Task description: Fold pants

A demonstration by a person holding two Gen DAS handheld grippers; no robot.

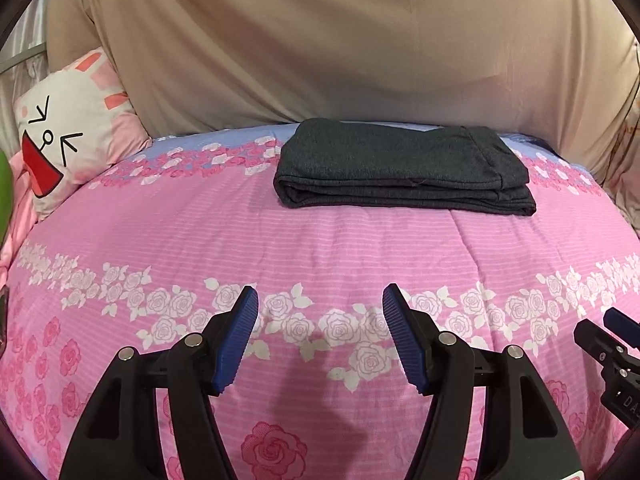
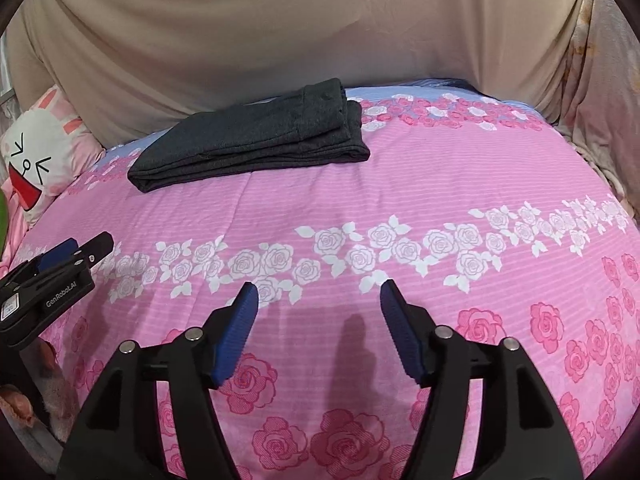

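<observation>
both tongs (image 1: 320, 336) (image 2: 318, 332) gape empty over the bedspread (image 1: 320, 240), folded pants (image 1: 404, 168) near a pillow (image 1: 68, 140).

pants (image 1: 404, 164): dark grey | bedspread (image 1: 320, 240): pink, white and pink roses | pillow (image 1: 68, 140): white, pink | curtain (image 1: 320, 40): beige

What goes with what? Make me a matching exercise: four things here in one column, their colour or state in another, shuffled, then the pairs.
Things:
1. pants
2. pillow
3. left gripper
4. bedspread

States:
A. pink with roses
B. open, holding nothing
C. dark grey, folded, lying near the bed's far edge
D. white with a cartoon face, at the bed's left end

Pairs: 1-C, 2-D, 3-B, 4-A
</observation>
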